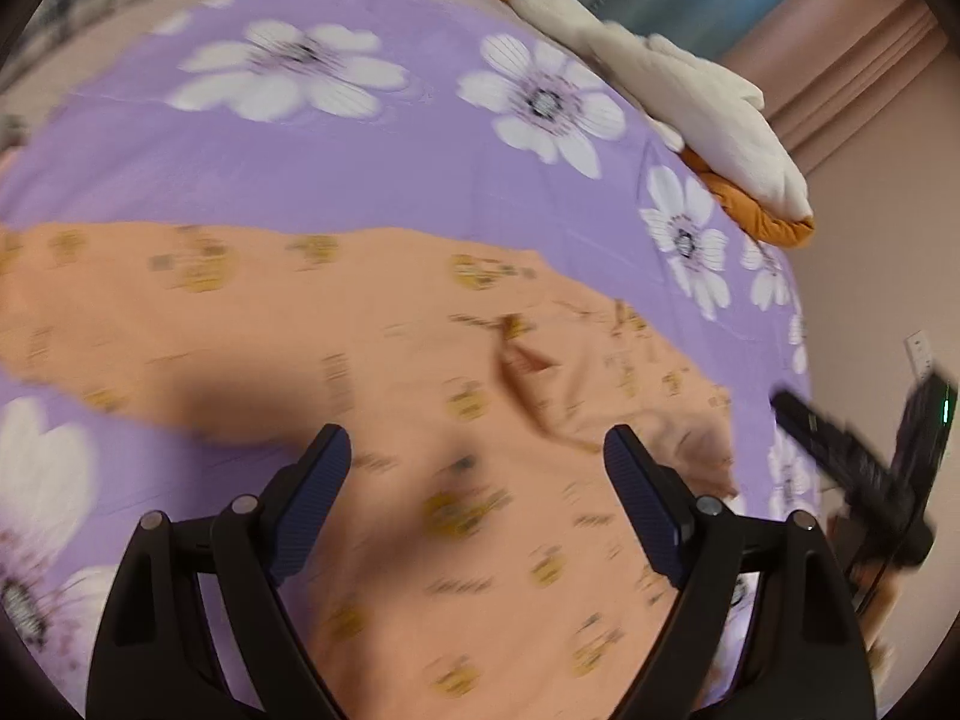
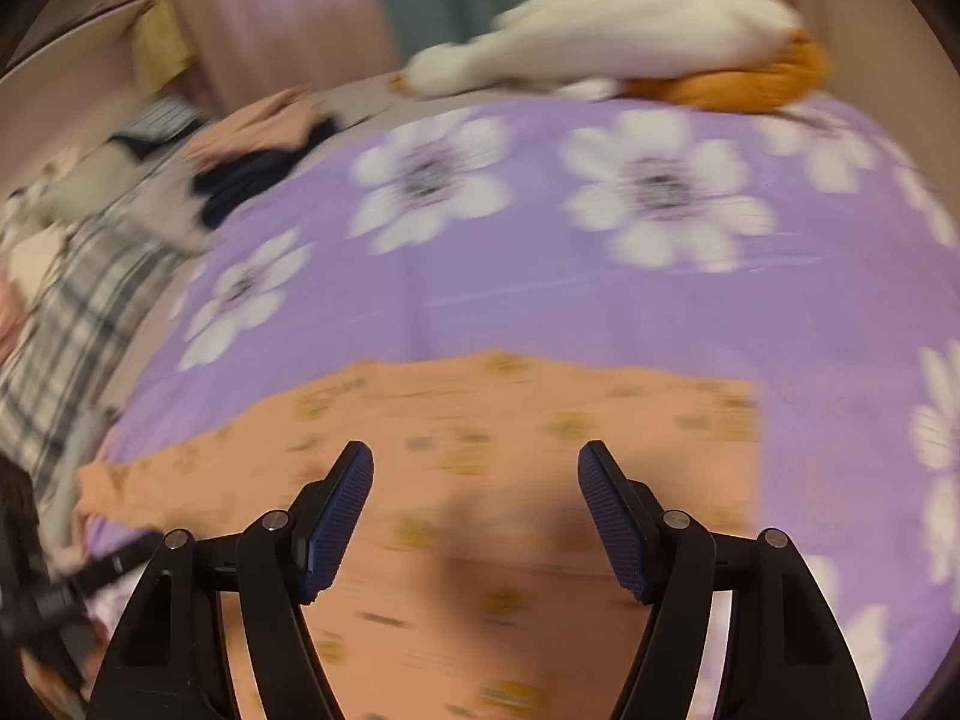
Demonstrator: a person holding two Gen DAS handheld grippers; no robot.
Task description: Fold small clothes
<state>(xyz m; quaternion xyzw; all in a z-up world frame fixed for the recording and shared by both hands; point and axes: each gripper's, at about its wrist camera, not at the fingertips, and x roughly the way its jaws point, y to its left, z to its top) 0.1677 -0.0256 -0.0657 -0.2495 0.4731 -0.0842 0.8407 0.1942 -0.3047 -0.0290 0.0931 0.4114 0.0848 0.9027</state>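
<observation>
A peach garment (image 1: 372,348) lies spread on the bed (image 1: 384,174), rumpled toward 3 o'clock in the left view. The left hand-held gripper (image 1: 477,456) and right hand-held gripper (image 2: 475,468) hover over it, both released, grasping nothing. A plush goose (image 2: 612,42) rests at 12 o'clock.

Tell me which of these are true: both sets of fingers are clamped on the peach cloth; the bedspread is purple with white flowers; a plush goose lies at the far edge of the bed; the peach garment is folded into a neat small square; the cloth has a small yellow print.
1. Both grippers are clamped on the cloth. False: the left gripper and right gripper are open, holding nothing.
2. The bedspread is purple with white flowers. True.
3. A plush goose lies at the bed's far edge. True.
4. The peach garment is a neat small square. False: it lies spread out, with a rumpled part.
5. The cloth carries a small yellow print. True.
</observation>
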